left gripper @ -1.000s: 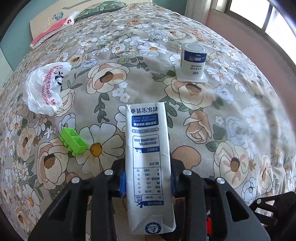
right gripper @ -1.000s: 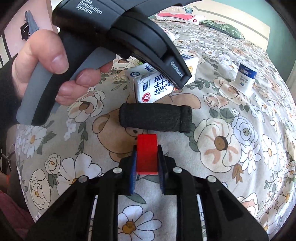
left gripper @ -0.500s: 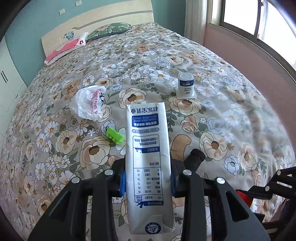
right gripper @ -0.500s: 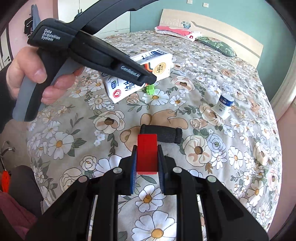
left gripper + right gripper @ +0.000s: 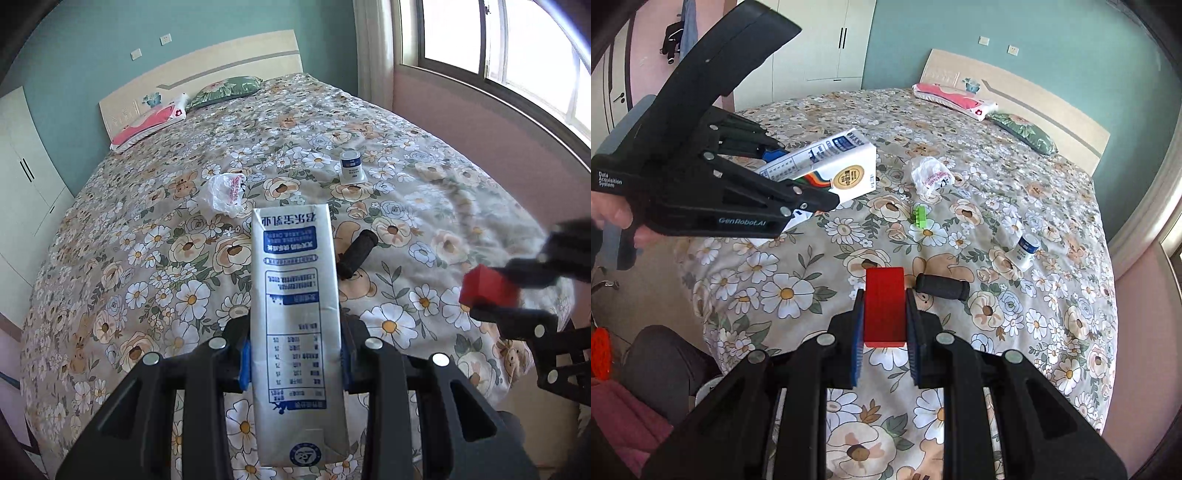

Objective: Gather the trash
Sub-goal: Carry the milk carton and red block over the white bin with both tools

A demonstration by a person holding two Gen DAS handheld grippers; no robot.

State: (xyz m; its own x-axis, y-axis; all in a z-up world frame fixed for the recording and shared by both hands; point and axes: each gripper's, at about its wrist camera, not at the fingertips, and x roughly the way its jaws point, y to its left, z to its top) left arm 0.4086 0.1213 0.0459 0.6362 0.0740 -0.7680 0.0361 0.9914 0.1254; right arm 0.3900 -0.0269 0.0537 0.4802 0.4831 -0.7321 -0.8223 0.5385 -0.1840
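The left gripper (image 5: pixel 295 363) is clamped on one white and blue milk carton (image 5: pixel 297 314), gripped across its narrow sides near the lower half; the right gripper (image 5: pixel 885 332) is clenched on one red block (image 5: pixel 884 306). Both loads are held in the air above the floral bedspread (image 5: pixel 1052 332), near its foot edge. The step in hand is judged to be the carrying away of both items to a bin, which is not seen in either view. The carton is best kept along the fingers so that it is not levered out of the pads, and the two grippers should be kept apart, since the red block is seen close to the left one. Left on the bed are counted: one crumpled white plastic bag (image 5: pixel 225 192), one small yogurt pot (image 5: pixel 352 168), one black foam cylinder (image 5: pixel 942 288), one green toy brick (image 5: pixel 921 215). Two pillows lie at the headboard
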